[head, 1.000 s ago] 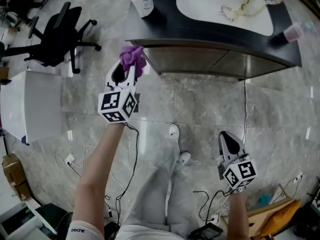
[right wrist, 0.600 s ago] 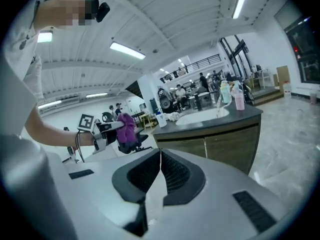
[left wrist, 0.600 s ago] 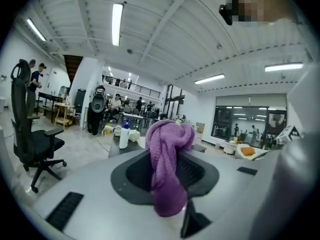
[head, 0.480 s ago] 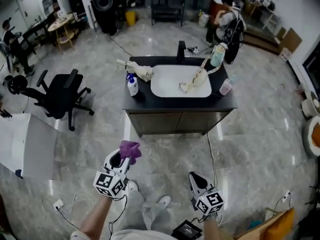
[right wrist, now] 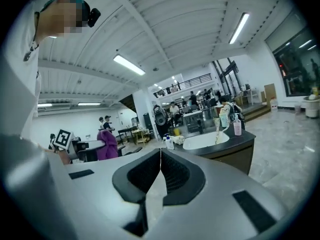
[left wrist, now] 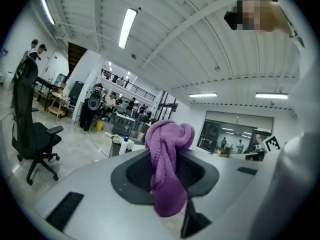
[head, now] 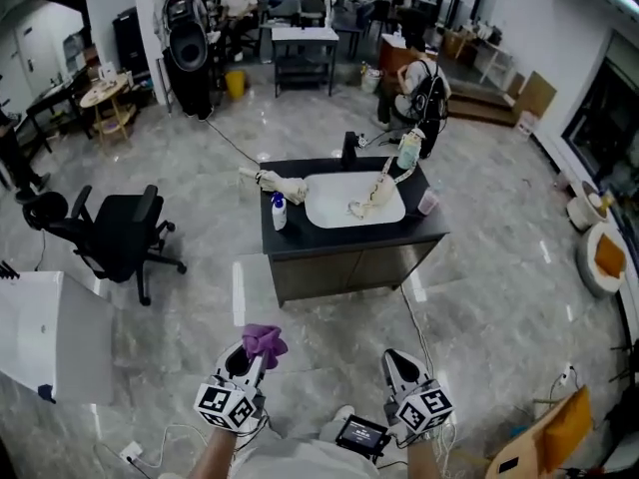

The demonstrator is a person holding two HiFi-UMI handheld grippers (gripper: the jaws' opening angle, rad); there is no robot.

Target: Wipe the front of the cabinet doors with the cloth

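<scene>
A dark vanity cabinet with brown doors point(head: 354, 269) and a white sink point(head: 354, 200) stands in the middle of the room, well ahead of me. My left gripper point(head: 251, 361) is shut on a purple cloth point(head: 264, 342), which bunches above the jaws and hangs down between them point(left wrist: 167, 169). My right gripper point(head: 398, 366) is shut with nothing in it; its jaws meet point(right wrist: 160, 156). Both grippers are held low near my body, far from the cabinet doors. In the right gripper view the cabinet point(right wrist: 227, 154) shows ahead at the right.
A black office chair point(head: 115, 238) stands left of the cabinet, a white table point(head: 40, 337) at the far left. A spray bottle point(head: 279, 213) and other bottles stand on the countertop. Cables run over the marble floor. People and desks fill the back of the room.
The head view has lifted from looking down at the floor and my legs to taking in the whole room. The cabinet now lies farther away. Both grippers have dropped to the bottom of the view.
</scene>
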